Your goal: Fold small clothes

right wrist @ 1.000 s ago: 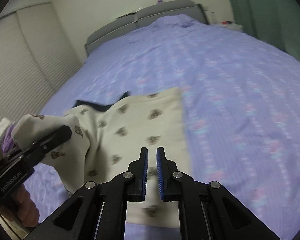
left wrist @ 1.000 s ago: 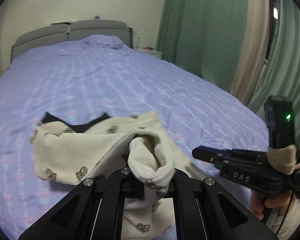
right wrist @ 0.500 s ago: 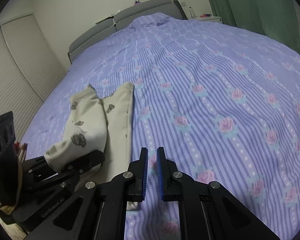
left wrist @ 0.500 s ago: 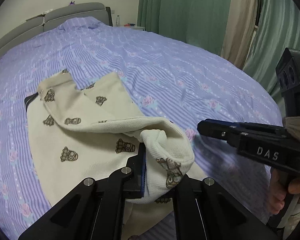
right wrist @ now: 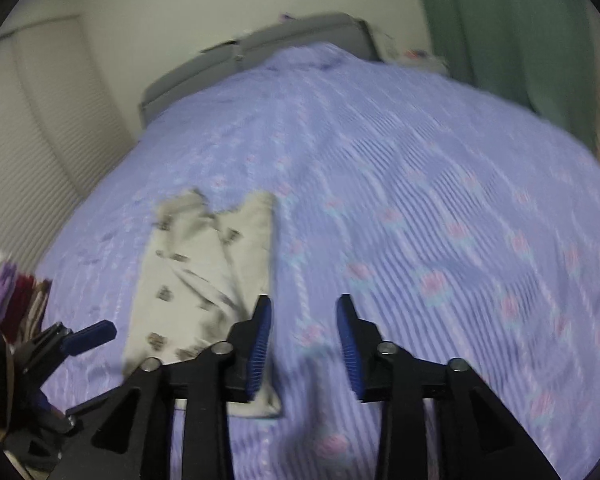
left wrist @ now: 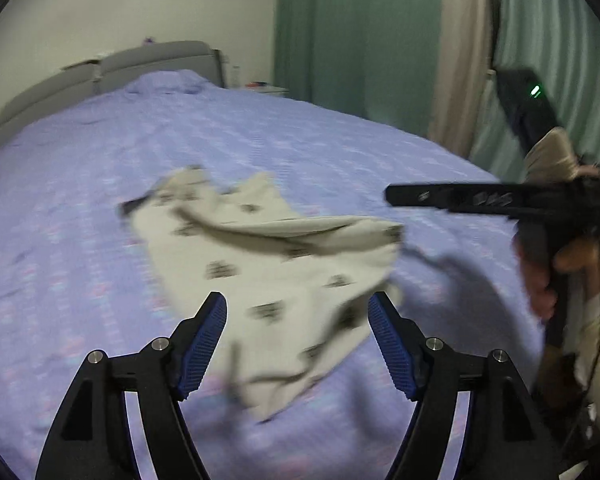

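Having just opened, both tools, left tool (left wrist: pixel 298 322) and right tool (right wrist: pixel 304 326), stand apart, empty; regrip the garment (left wrist: pixel 268 264) at its free edge, folding squarely on the bed (right wrist: pixel 420 200).

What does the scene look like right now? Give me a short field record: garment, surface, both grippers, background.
garment: cream printed garment, partly folded over itself, lying loose on the bed
surface: purple striped bedspread with a flower print
left gripper: jaws have just been opening; wide apart, pads off the cloth
right gripper: jaws have just been opening; only bedspread between them, garment beside its left finger
background: grey headboard, green curtain
image quality: both views motion-blurred
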